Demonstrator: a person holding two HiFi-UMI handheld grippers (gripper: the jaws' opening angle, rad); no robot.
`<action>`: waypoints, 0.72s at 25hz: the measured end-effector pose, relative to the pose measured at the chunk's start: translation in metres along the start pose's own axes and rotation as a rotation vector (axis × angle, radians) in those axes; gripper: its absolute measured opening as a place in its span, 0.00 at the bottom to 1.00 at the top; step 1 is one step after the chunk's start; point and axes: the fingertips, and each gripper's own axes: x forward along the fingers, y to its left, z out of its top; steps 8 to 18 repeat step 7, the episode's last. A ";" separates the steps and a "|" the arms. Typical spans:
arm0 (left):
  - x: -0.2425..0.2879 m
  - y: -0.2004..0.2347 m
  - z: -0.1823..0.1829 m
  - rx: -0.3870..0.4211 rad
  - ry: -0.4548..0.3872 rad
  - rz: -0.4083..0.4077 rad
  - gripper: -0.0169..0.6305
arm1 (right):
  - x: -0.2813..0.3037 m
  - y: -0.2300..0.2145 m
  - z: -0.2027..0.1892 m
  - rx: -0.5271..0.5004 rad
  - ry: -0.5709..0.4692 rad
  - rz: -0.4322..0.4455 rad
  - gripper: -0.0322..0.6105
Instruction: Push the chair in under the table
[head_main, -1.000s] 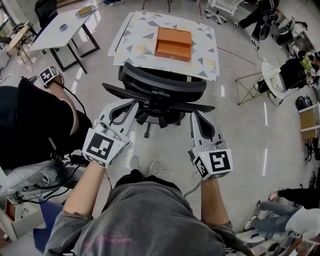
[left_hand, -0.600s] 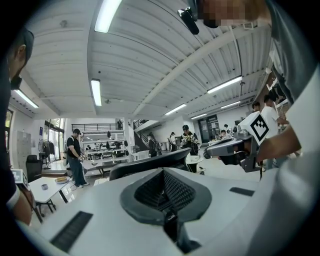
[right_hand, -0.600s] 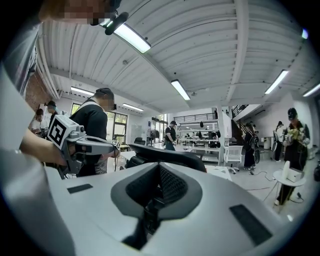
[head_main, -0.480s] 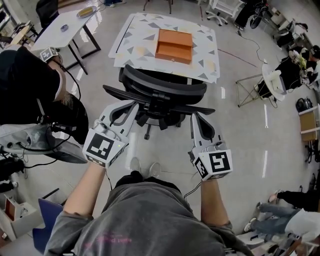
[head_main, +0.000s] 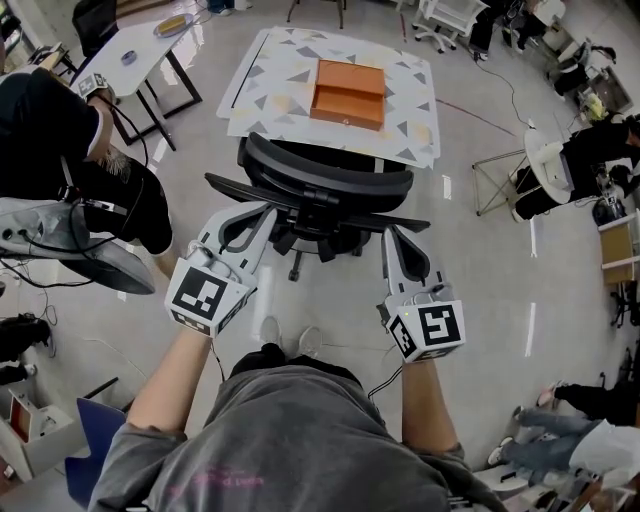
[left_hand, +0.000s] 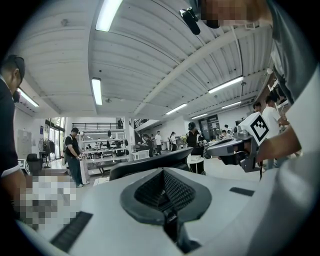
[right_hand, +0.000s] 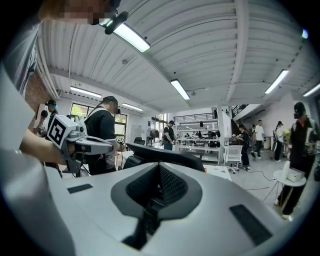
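Left gripper: the left gripper (head_main: 260, 212) has its jaws squeezed together with nothing in them. Its tip is at the left end of the chair back.
Right gripper: the right gripper (head_main: 391, 238) is closed and empty too. Its tip is just beside the right end.
Chair: the black chair (head_main: 322, 185) is in the middle of the frame, just above both grippers, between them and the table.
Chair back: it runs left to right across the frame.
Nearer hand: both look about the same.
Table: the table (head_main: 268, 95) is in the upper middle, its near edge right by the chair back.
Push way: I think straight up the frame, both sides together, or the chair may turn.
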 end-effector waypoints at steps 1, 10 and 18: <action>0.000 0.000 0.000 0.001 0.000 0.001 0.03 | 0.000 0.000 0.000 0.000 0.001 0.000 0.06; -0.004 -0.005 0.000 0.001 -0.001 0.001 0.03 | -0.006 0.001 -0.001 -0.006 0.000 0.004 0.06; -0.004 -0.005 0.000 0.001 -0.001 0.001 0.03 | -0.006 0.001 -0.001 -0.006 0.000 0.004 0.06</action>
